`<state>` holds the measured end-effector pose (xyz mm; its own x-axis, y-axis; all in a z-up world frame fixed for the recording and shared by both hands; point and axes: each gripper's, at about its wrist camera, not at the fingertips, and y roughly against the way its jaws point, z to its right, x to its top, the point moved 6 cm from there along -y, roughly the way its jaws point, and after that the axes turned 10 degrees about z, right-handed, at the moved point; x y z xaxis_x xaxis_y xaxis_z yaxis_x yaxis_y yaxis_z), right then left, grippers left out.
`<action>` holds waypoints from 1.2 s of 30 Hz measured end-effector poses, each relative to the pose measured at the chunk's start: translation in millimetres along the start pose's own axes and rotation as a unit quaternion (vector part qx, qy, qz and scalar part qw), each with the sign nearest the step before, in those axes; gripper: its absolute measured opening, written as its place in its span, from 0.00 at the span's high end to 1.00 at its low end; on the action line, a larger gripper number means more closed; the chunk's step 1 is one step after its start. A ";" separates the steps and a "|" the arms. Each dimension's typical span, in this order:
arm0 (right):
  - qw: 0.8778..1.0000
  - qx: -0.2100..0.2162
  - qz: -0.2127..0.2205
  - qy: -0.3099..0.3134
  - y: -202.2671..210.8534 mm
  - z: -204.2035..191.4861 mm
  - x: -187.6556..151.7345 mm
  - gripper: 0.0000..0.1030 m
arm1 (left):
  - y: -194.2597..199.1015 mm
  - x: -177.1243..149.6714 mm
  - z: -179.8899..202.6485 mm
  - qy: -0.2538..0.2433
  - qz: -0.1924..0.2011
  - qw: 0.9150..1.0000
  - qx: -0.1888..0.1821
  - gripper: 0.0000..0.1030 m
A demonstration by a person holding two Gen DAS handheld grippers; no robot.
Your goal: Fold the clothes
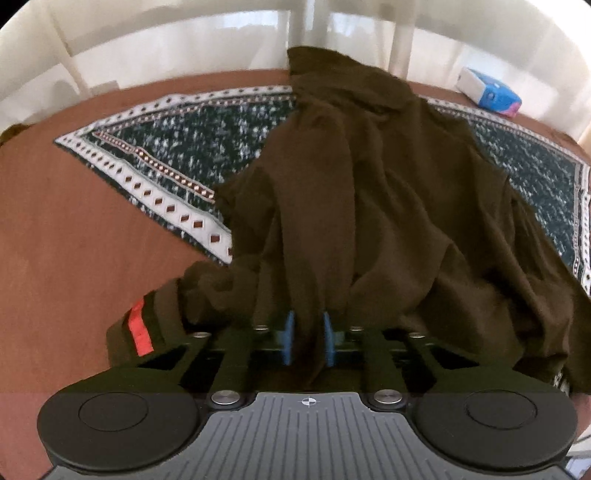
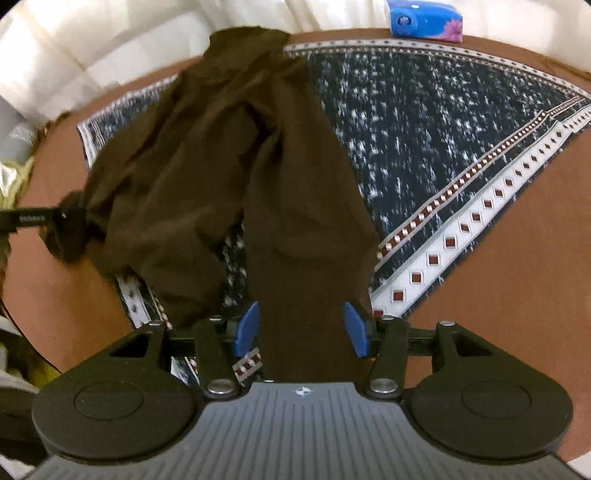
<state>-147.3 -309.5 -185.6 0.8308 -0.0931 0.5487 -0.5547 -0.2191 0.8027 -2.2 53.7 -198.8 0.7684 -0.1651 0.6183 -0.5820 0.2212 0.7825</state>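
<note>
A dark brown garment (image 1: 388,206) lies bunched over a patterned mat on the table. One of its cuffs, marked with a red stripe (image 1: 139,328), rests at the lower left of the left wrist view. My left gripper (image 1: 308,336) is shut on a fold of this garment, its blue pads pinching the cloth. In the right wrist view a long sleeve-like part of the garment (image 2: 303,229) runs between the blue pads of my right gripper (image 2: 302,328). Those jaws stand apart, with slim gaps beside the cloth. The left gripper (image 2: 68,216) shows at that view's left edge, gripping the fabric.
The dark blue and white mat (image 2: 443,140) with a diamond border covers the brown table (image 2: 509,280). A blue tissue pack (image 2: 424,18) sits at the far edge, also seen in the left wrist view (image 1: 489,92). White chair frames (image 1: 306,26) stand behind the table.
</note>
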 end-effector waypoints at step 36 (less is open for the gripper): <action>0.994 -0.097 -0.020 -0.042 -9.6 19.4 -7.5 0.42 | 10.7 72.1 -132.1 0.022 -0.013 0.999 0.031 0.25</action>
<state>-147.3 -325.5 -201.9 0.8489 -0.1700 0.5005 -0.5125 -0.0332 0.8580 82.1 171.2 -155.6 0.7933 -0.1282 0.5952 -0.5763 0.1570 0.8020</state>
